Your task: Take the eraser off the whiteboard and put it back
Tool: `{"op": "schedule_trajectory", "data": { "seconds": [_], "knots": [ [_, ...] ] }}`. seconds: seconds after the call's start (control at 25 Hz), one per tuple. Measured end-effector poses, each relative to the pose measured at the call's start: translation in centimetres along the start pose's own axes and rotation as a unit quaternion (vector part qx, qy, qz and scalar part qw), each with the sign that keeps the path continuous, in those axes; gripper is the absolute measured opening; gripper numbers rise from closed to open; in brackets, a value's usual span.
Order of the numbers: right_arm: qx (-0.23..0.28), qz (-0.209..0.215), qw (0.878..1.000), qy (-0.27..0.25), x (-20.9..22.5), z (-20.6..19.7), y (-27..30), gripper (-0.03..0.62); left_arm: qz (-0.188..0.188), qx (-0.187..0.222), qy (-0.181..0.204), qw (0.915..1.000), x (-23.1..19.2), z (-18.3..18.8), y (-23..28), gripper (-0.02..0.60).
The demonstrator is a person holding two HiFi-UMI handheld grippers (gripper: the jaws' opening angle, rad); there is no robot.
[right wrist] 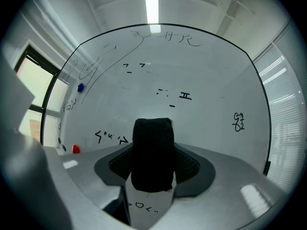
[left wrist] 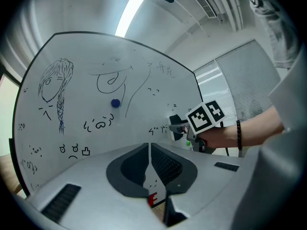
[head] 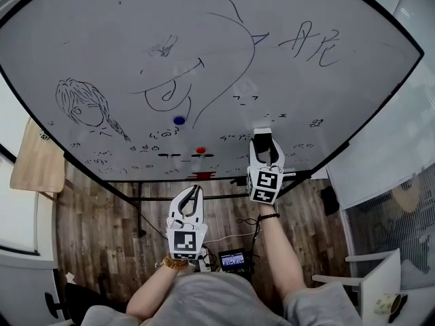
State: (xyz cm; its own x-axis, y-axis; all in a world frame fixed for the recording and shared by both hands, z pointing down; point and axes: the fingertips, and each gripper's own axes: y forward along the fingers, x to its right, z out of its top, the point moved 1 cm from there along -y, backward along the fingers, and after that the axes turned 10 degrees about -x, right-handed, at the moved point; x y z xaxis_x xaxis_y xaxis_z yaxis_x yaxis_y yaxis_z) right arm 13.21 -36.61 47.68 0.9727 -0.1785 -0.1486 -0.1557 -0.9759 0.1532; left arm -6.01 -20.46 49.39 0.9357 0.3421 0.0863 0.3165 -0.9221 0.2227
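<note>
The eraser (right wrist: 152, 152), a white block with a black felt face, sits upright between the jaws of my right gripper (right wrist: 153, 163), which is shut on it. In the head view the right gripper (head: 264, 141) holds the eraser (head: 262, 134) at the lower right part of the whiteboard (head: 102, 39), close against its surface. From the left gripper view the eraser (left wrist: 176, 128) shows at the board, ahead of the marker cube (left wrist: 205, 117). My left gripper (head: 192, 194) hangs lower and to the left, away from the board, its jaws together with nothing between them (left wrist: 149, 150).
The whiteboard carries black doodles and writing, a blue magnet (head: 179, 120) and a red magnet (head: 200, 151). Its stand crosses below the board over a wooden floor. A small screen device (head: 232, 258) lies on the floor. A wooden tabletop (head: 34, 158) is at the left and a white chair (head: 377, 284) at the right.
</note>
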Motion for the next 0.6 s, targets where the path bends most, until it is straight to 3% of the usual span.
{"op": "schedule_trajectory", "data": {
  "seconds": [0.6],
  "knots": [
    [0.027, 0.007, 0.999, -0.024, -0.4, 1.2, -4.2, 0.278, -0.020, 0.000, -0.001, 0.9998, 1.3, 0.0, 0.4, 0.008]
  ]
}}
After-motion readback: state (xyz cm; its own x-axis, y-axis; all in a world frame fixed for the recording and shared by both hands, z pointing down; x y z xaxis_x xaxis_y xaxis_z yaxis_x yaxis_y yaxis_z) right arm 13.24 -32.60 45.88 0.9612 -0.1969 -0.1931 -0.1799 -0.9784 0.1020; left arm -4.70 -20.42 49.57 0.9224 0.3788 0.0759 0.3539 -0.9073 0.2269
